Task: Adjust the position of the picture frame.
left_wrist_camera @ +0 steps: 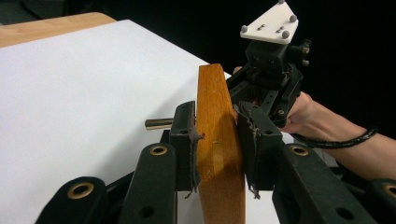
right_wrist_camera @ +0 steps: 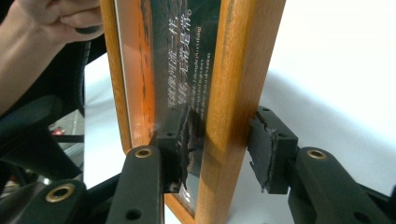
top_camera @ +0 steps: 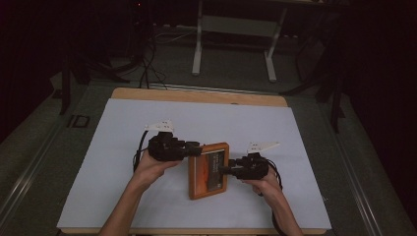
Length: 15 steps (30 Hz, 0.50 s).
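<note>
Dark room all around, with one white sheet (top_camera: 147,196) covering my wooden surface (top_camera: 196,96) and two grey desk legs standing beyond it. One thing lies on the sheet: a wooden frame (top_camera: 208,170) with an orange and dark print, near the middle, between my two hands. My left tongs (top_camera: 195,149) reach the frame's upper left corner and are clenched on its edge; in the left gripper view both pads (left_wrist_camera: 192,149) press the wood (left_wrist_camera: 218,140) from either side. My right tongs (top_camera: 223,170) straddle the frame's right rail; in the right gripper view one pad (right_wrist_camera: 180,135) lies against the glass, while the other (right_wrist_camera: 266,149) stands just off the wood (right_wrist_camera: 233,116), so that grip is not yet made. One white plate tops each tool.
</note>
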Motion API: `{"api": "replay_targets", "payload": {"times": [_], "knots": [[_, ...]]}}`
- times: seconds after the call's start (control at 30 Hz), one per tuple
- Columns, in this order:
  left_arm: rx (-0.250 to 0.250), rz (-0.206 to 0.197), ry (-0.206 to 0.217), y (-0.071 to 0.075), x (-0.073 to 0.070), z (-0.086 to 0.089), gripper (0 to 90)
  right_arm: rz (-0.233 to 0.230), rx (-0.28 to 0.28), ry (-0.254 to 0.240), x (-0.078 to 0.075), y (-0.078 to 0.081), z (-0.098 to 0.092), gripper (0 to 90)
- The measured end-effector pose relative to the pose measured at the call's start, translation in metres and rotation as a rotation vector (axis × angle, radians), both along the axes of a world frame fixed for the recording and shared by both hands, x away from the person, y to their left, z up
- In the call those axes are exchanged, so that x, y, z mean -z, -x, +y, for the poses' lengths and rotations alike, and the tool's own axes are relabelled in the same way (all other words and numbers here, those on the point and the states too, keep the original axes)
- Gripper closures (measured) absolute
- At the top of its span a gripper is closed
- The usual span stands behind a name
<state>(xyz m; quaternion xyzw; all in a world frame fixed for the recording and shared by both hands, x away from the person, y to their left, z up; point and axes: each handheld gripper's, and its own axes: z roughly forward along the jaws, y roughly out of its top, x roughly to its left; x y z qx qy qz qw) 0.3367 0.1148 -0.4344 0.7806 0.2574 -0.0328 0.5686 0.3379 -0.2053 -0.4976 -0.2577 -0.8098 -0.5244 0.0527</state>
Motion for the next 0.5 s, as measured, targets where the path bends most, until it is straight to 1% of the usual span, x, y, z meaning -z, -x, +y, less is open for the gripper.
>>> {"api": "replay_targets", "payload": {"times": [0.13, 0.27, 0.37, 0.4, 0.5], "knots": [[0.05, 0.008, 0.005, -0.01, 0.002, 0.003, 69.1, -0.021, 0.025, 0.015, -0.001, 0.004, 0.001, 60.9], [0.092, -0.001, 0.015, -0.016, 0.004, 0.004, 69.0, -0.037, 0.04, 0.014, -0.001, 0.008, 0.0, 62.3], [0.099, 0.004, 0.024, -0.019, 0.005, 0.005, 68.1, -0.044, 0.046, 0.013, -0.001, 0.009, 0.0, 63.2], [0.092, 0.009, 0.032, -0.022, 0.007, 0.006, 67.1, -0.052, 0.054, 0.009, 0.0, 0.011, -0.001, 64.7], [0.079, 0.024, 0.041, -0.026, 0.01, 0.007, 63.7, -0.057, 0.054, -0.003, 0.001, 0.013, -0.002, 67.4]]}}
